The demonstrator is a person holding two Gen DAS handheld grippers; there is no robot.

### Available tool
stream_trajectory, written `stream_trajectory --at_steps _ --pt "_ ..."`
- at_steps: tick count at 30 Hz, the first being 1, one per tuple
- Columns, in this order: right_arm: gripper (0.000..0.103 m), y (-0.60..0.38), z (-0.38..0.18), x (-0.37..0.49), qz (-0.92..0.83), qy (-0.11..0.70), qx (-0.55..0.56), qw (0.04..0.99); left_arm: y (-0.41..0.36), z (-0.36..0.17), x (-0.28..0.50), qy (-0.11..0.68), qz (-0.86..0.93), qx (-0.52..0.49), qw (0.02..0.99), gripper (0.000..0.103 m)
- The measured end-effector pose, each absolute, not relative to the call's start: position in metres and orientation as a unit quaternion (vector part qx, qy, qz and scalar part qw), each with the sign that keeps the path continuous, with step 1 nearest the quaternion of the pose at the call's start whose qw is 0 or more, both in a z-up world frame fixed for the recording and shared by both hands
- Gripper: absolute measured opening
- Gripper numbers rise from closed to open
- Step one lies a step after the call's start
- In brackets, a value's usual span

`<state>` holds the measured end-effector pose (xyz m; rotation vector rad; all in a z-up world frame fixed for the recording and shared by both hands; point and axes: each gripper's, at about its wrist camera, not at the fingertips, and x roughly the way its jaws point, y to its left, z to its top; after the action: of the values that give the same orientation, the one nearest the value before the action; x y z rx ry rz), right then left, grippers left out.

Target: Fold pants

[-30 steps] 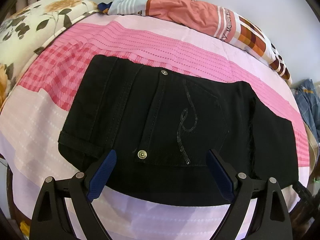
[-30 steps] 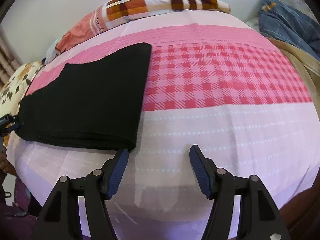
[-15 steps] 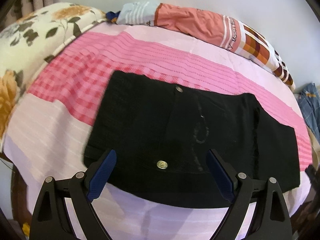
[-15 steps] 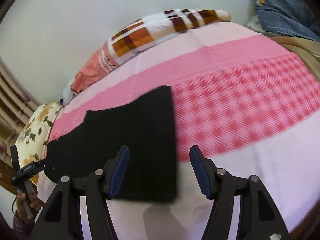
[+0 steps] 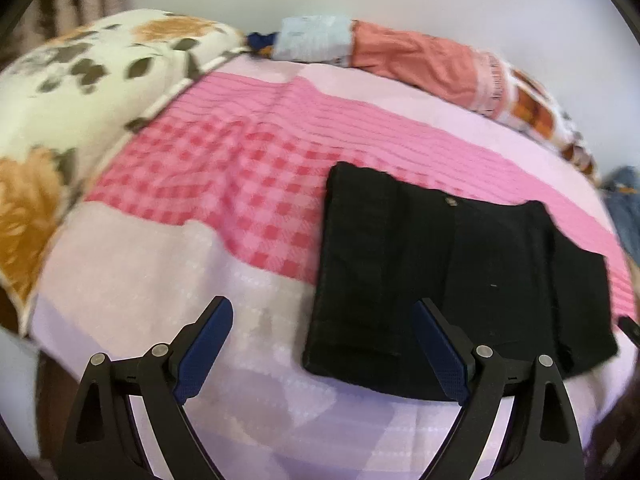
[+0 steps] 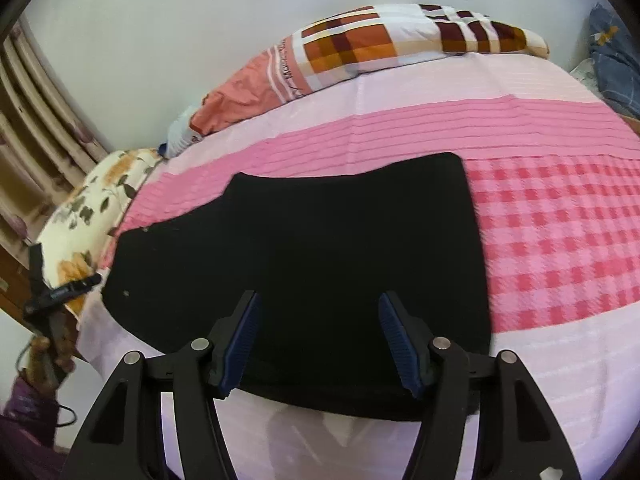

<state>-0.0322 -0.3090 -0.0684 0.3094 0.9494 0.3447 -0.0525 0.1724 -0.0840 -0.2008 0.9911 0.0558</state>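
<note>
Pink and lilac bedding [image 5: 160,264] covers the bed, with a floral pillow [image 5: 68,92] at its left edge and a patchwork pillow [image 5: 420,60] along the far edge by the pale wall. From the left wrist view, the folded black pants [image 5: 452,280] lie flat toward the bed's right side, near the front edge. The left gripper [image 5: 322,346] hovers with fingers spread wide, holding nothing.

From the right wrist view, the pants [image 6: 320,248] reach the front edge. The right gripper [image 6: 320,340] is above them, fingers spread apart and empty. Blue cloth [image 6: 612,64] sits at the far right corner.
</note>
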Motion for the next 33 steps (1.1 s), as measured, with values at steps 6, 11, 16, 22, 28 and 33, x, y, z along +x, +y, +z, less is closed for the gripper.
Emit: stream_trajectory --at_steps 6,11,16,22,28,33 --pt "0.06 -0.28 -0.078 -0.025 0.193 0.476 0.171 0.841 0.171 -0.104 -0.03 0.507 -0.089 -0.08 0.854 0.091" --pt "0.064 -0.262 -0.08 -0.025 0.202 0.486 0.159 0.835 0.174 -0.129 -0.009 0.533 -0.17 -0.115 0.821 0.083" --pt "0.07 -0.263 -0.082 -0.021 0.196 0.492 0.178 0.829 0.169 -0.125 0.002 0.529 -0.173 -0.084 0.826 0.056" --pt "0.07 -0.255 -0.083 -0.019 0.199 0.499 0.185 0.823 0.142 -0.117 0.001 0.514 -0.168 0.022 0.841 0.047" --pt "0.072 -0.241 -0.08 -0.018 0.206 0.502 0.17 0.822 0.132 -0.115 -0.005 0.498 -0.151 0.064 0.852 0.046" --pt "0.072 -0.237 -0.081 -0.017 0.207 0.506 0.166 0.821 0.126 -0.115 -0.007 0.49 -0.143 0.086 0.856 0.046"
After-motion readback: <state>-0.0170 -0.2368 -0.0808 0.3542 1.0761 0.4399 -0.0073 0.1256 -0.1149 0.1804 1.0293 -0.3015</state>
